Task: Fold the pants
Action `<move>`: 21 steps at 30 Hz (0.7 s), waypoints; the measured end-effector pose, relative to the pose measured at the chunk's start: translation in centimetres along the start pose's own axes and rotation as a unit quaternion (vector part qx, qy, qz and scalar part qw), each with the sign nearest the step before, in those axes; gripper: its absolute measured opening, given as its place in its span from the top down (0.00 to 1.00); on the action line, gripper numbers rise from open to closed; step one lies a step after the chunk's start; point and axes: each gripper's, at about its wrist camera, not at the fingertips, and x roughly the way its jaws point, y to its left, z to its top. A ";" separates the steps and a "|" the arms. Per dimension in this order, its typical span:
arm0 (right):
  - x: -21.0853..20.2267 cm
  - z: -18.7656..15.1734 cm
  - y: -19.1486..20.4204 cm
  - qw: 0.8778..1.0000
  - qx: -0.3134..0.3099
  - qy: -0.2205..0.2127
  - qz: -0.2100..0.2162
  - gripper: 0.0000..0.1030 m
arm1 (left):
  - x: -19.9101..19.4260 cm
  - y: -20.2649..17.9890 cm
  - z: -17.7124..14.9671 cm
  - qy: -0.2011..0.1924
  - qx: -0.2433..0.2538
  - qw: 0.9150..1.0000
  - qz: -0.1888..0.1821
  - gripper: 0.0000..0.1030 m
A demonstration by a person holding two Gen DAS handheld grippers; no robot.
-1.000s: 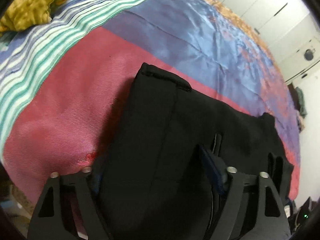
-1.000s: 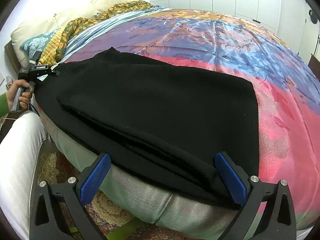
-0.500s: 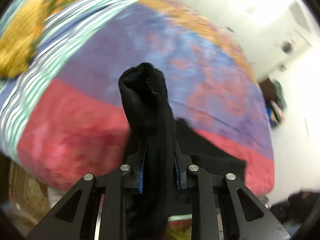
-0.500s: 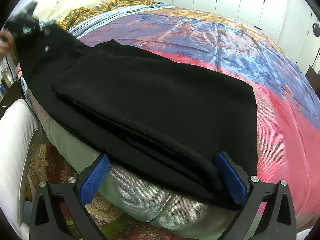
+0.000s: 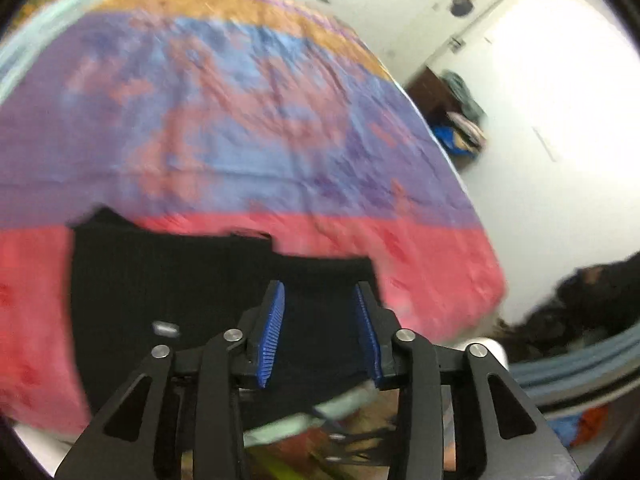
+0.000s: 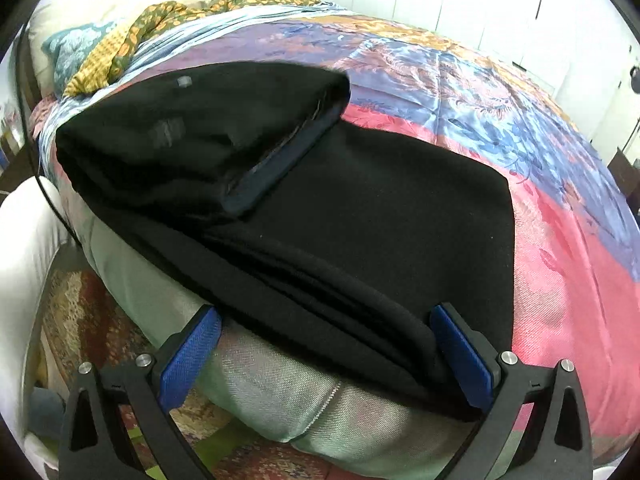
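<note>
Black pants [image 6: 360, 208] lie on the bed's near edge, their left end folded over onto the rest, with a dark blue waistband lining [image 6: 276, 172] showing along the fold's edge. My right gripper [image 6: 326, 334] is open, low at the bed's edge, its blue pads on either side of the pants' hanging near edge. In the blurred left wrist view my left gripper [image 5: 320, 320] is open and empty above the pants [image 5: 168, 288].
The bed has a satin cover [image 6: 500, 92] in pink, blue and purple. A yellow patterned cloth [image 6: 132, 36] and pillows lie at the head. A patterned rug [image 6: 92, 320] covers the floor below. White cupboards [image 6: 460, 4] stand behind.
My left gripper carried the pants' left end over onto the rest, let go and opened. The fold now lies on the pants. My right gripper stayed open in place.
</note>
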 end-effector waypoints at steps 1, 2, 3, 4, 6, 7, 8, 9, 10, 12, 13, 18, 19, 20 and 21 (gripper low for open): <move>0.0 0.0 0.0 1.000 0.001 0.000 0.000 0.00 | -1.0 0.8 -0.2 -0.015 -0.003 1.000 0.020 0.56; 0.0 0.0 0.0 1.000 0.003 0.000 0.001 0.00 | -1.8 2.0 -0.5 -0.032 -0.008 0.998 0.050 0.55; 0.1 0.0 -0.1 1.000 0.005 -0.001 0.002 0.00 | -2.5 3.4 -0.9 -0.050 -0.012 0.995 0.088 0.54; 0.1 0.1 -0.1 1.000 0.005 -0.001 0.001 0.00 | -2.9 4.7 -1.8 -0.064 -0.016 0.990 0.129 0.53; 0.1 0.0 0.1 1.000 0.004 -0.002 -0.001 0.00 | -2.5 6.8 -4.0 -0.072 -0.026 0.981 0.178 0.53; 0.0 0.0 0.1 1.000 0.003 -0.002 -0.002 0.00 | -1.6 7.3 -4.9 -0.067 -0.029 0.981 0.180 0.54; 0.0 0.0 0.2 1.000 0.003 -0.003 -0.002 0.00 | -0.5 7.8 -6.1 -0.058 -0.032 0.982 0.176 0.56; 0.0 0.0 0.2 1.000 0.004 -0.003 -0.002 0.00 | 1.1 8.0 -7.4 -0.041 -0.031 0.985 0.166 0.62; 0.0 0.0 0.2 1.000 0.004 -0.003 -0.001 0.00 | 2.4 8.0 -8.5 -0.027 -0.018 0.985 0.168 0.62; -0.2 0.1 0.0 1.000 0.004 -0.002 0.003 0.00 | 4.7 6.6 -10.4 -0.020 0.031 0.982 0.187 0.62; -0.6 0.4 -0.2 1.000 0.004 0.000 0.009 0.00 | 4.9 6.0 -11.1 -0.037 0.050 0.977 0.202 0.62; -5.5 2.5 -2.3 0.999 0.045 -0.026 0.013 0.00 | 3.7 7.1 -11.3 -0.051 0.024 0.983 0.176 0.61; -6.4 3.4 -2.8 0.997 0.054 -0.038 0.031 0.00 | 4.0 7.1 -11.4 -0.054 0.027 0.983 0.176 0.60; -7.1 4.6 -3.6 0.993 0.072 -0.049 0.076 0.00 | 4.2 7.0 -11.5 -0.058 0.032 0.981 0.180 0.60; -7.1 5.5 -4.3 0.988 0.091 -0.051 0.116 0.00 | 4.5 6.8 -11.6 -0.062 0.036 0.980 0.184 0.60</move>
